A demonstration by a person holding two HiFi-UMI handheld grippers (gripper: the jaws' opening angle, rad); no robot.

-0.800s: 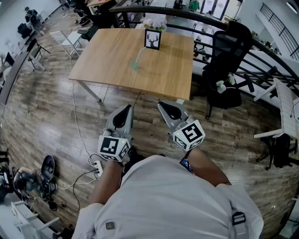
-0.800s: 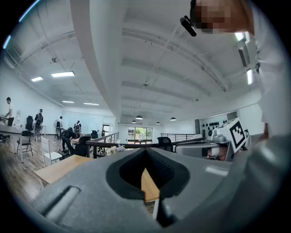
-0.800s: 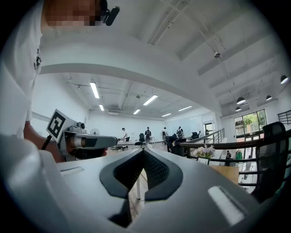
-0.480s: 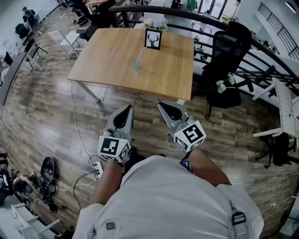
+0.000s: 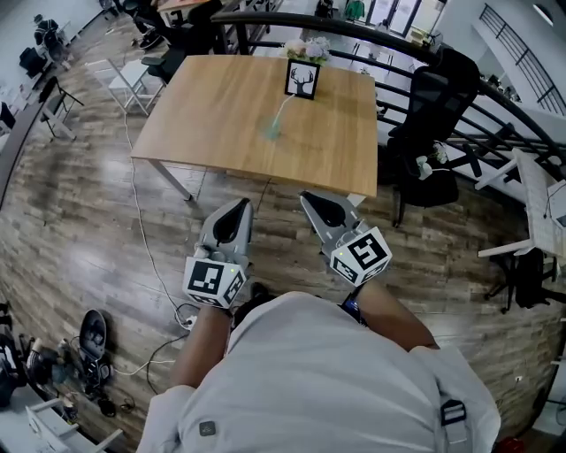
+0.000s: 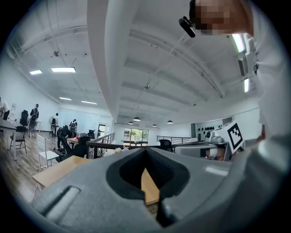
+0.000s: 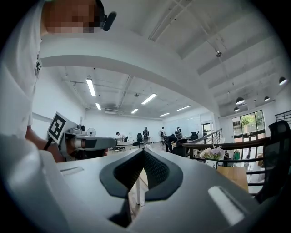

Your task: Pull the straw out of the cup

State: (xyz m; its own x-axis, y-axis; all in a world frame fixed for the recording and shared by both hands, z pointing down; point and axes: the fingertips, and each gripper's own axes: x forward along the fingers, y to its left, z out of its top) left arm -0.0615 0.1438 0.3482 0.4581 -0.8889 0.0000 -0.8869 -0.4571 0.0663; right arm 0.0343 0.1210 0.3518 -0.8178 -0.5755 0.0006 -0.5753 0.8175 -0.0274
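A small pale green cup (image 5: 273,132) with a light straw (image 5: 282,110) leaning up to the right stands near the middle of the wooden table (image 5: 203,106), far ahead of me. Both grippers hang level over the floor, well short of the table's near edge. The left gripper (image 5: 237,206) is shut with nothing in it; in its own view the left gripper (image 6: 145,150) shows its jaw tips meeting. The right gripper (image 5: 311,198) is likewise shut and empty, and in its own view the right gripper (image 7: 143,150) has its tips together. Neither gripper view shows the cup.
A framed deer picture (image 5: 303,79) and flowers (image 5: 306,48) stand at the table's far edge. A black office chair (image 5: 433,97) is to the table's right, a white chair (image 5: 122,74) to its left. A power strip with cables (image 5: 186,315) lies on the wooden floor beside my left arm. A dark railing (image 5: 354,26) runs behind the table.
The table has shifted slightly right in the head view. Both grippers keep their places and stay shut.
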